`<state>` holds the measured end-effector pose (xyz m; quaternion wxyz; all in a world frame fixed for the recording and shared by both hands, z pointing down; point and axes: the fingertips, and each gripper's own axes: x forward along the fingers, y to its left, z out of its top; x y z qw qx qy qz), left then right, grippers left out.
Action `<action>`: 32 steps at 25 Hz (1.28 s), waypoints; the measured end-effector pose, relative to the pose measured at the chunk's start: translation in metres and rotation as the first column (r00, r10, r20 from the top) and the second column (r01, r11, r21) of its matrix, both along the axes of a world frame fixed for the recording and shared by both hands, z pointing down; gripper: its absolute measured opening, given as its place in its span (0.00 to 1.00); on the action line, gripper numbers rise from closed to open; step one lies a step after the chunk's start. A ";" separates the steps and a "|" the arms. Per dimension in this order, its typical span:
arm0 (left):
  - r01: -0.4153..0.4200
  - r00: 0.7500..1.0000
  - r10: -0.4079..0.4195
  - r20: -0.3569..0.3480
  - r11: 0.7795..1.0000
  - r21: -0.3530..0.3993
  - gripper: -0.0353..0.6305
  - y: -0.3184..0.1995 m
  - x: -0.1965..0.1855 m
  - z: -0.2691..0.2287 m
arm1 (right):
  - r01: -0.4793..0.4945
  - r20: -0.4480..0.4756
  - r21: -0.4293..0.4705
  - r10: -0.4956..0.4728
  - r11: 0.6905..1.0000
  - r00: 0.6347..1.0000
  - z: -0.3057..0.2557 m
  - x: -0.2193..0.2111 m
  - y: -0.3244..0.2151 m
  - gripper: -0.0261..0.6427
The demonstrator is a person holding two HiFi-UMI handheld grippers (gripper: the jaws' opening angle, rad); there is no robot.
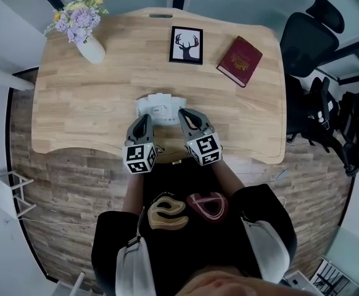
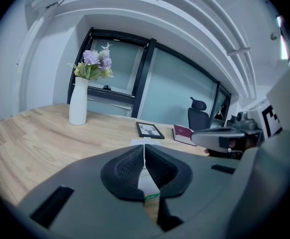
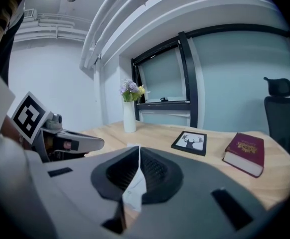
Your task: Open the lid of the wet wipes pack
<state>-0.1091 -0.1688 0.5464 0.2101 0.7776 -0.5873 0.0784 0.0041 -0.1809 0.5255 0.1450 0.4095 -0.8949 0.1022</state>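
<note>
The white wet wipes pack lies on the wooden table near its front edge. Both grippers meet it from the near side. At the pack's left near part, my left gripper has its jaws closed. In the left gripper view the left gripper pinches a thin white edge, and the pack with a green mark shows below the pads. My right gripper sits at the pack's right near part. In the right gripper view the right gripper is shut on a white crinkled piece of the pack.
At the back left stands a white vase of flowers. A framed deer picture and a red book lie at the back. Black office chairs crowd the table's right side.
</note>
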 end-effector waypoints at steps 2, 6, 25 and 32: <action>-0.012 1.000 0.012 0.004 1.000 0.001 0.08 0.001 0.004 -0.001 | -0.002 0.001 -0.017 0.002 1.000 1.000 0.002 0.001 0.001 0.06; -0.020 1.000 0.020 0.002 1.000 0.004 0.08 0.002 0.009 -0.003 | -0.004 -0.028 -0.012 0.004 1.000 1.000 0.005 0.003 0.002 0.06; -0.010 1.000 0.010 0.015 1.000 -0.001 0.08 0.006 0.018 0.002 | 0.035 -0.064 0.023 -0.033 0.999 0.997 0.007 0.002 0.001 0.05; -0.004 1.000 0.004 0.017 1.000 -0.003 0.08 0.005 0.019 0.004 | 0.043 -0.060 0.017 -0.042 0.999 0.997 0.006 0.002 0.001 0.05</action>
